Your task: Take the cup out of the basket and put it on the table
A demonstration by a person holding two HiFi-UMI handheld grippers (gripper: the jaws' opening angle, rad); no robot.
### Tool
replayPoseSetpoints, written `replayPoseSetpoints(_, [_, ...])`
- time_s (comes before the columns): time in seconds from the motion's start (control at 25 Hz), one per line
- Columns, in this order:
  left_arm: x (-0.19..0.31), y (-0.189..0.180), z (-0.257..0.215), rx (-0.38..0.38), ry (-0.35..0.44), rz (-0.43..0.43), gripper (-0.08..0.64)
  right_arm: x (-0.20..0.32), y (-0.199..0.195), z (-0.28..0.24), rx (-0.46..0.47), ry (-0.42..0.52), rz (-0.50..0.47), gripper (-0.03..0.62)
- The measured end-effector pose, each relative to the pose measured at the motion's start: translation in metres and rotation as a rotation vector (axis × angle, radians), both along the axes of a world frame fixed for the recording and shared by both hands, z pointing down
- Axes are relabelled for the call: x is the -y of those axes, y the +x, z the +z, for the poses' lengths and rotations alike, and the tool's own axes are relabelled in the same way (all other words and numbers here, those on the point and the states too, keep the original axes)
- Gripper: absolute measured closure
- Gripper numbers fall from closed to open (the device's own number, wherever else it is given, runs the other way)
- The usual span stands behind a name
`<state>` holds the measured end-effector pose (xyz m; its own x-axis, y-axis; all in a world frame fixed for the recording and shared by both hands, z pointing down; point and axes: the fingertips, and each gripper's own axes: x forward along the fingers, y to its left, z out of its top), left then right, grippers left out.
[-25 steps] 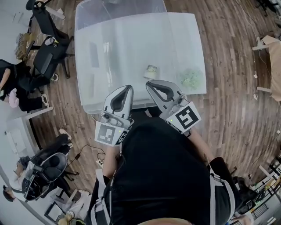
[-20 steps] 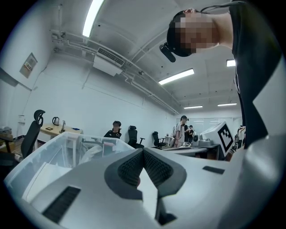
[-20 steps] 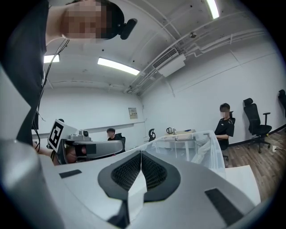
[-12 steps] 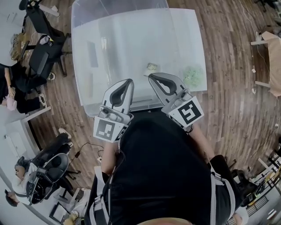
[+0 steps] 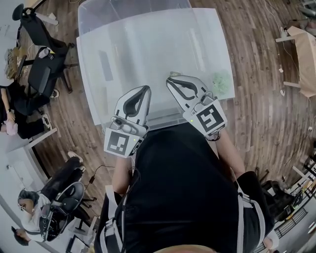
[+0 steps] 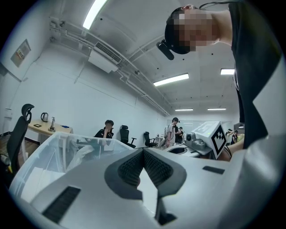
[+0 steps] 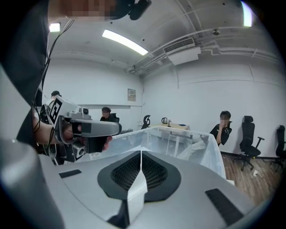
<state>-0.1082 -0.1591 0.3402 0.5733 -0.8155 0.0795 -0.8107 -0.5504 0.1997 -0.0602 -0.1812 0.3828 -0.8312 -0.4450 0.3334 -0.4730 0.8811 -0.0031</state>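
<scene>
In the head view both grippers reach over the near edge of the white table. My left gripper is shut with nothing in it; in its own view the ribbed pads meet. My right gripper is shut and empty too, pads together. A small pale cup on the table peeks out just beyond the right gripper's tip, mostly hidden by it. The clear plastic basket stands at the table's far end, also visible as basket and basket; its contents are unclear.
A crumpled green object lies on the table near its right edge. Office chairs and seated people stand on the wood floor at the left. More people and chairs sit along the white walls in both gripper views.
Both grippers have moved forward over the table's near edge. The right gripper's tip now covers most of the small cup. Both stayed shut.
</scene>
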Motion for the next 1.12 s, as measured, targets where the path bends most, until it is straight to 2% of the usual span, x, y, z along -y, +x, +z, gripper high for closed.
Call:
replayPoseSetpoints(0.28, [0.005, -0.016, 0.005, -0.013, -0.004, 0.027, 0.541, 0.006, -0.014, 0.034, -0.247, 0.048, -0.055, 0.571])
replayPoseSetpoints(0.52, [0.008, -0.028, 0.005, -0.044, -0.005, 0.036, 0.541, 0.009, -0.019, 0.062, -0.394, 0.05, -0.1, 0.569])
replayPoseSetpoints(0.68, [0.008, -0.036, 0.007, -0.075, -0.01, 0.032, 0.541, 0.007, -0.022, 0.089, -0.508, 0.025, -0.163, 0.499])
replayPoseSetpoints(0.92, [0.005, -0.041, 0.01, -0.094, -0.008, 0.04, 0.541, 0.006, -0.02, 0.13, -0.668, 0.015, -0.234, 0.474])
replayPoseSetpoints(1.12, [0.002, -0.048, 0.01, -0.11, -0.011, 0.037, 0.541, 0.0, -0.02, 0.159, -0.769, -0.033, -0.31, 0.442])
